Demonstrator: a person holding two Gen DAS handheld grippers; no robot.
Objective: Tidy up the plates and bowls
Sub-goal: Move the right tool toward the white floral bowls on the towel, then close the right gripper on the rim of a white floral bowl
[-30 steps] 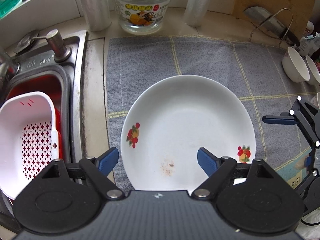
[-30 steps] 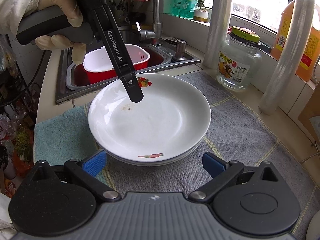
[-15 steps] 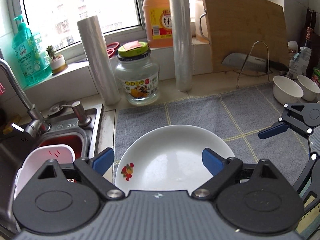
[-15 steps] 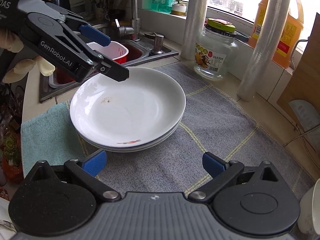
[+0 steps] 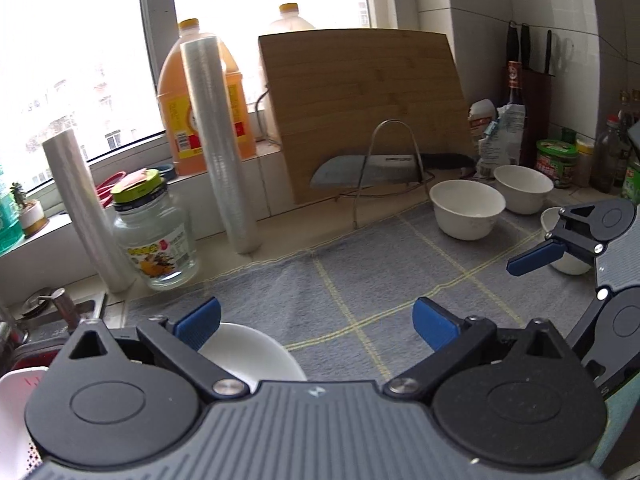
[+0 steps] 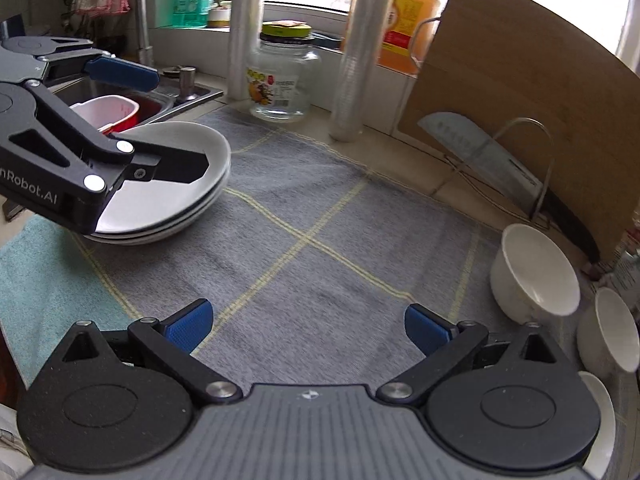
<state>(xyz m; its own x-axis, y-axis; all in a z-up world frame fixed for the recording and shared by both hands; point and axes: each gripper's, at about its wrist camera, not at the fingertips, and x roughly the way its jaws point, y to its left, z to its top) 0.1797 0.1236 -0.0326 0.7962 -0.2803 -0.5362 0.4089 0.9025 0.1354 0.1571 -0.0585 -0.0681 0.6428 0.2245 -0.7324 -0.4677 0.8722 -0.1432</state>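
A stack of white plates sits on the grey mat at the left; its rim also shows in the left wrist view. White bowls stand at the mat's right edge, and in the left wrist view. My left gripper is open and empty, raised over the plates' near edge; it also shows in the right wrist view. My right gripper is open and empty over the mat, near the bowls.
A glass jar, two film rolls, an oil bottle, a cutting board and a cleaver on a wire rack line the back. The sink with a white-and-red basket lies left.
My left gripper has lifted and tilted up from looking down on the plates to looking across the counter. My right gripper has swung right, away from the plates toward the bowls.
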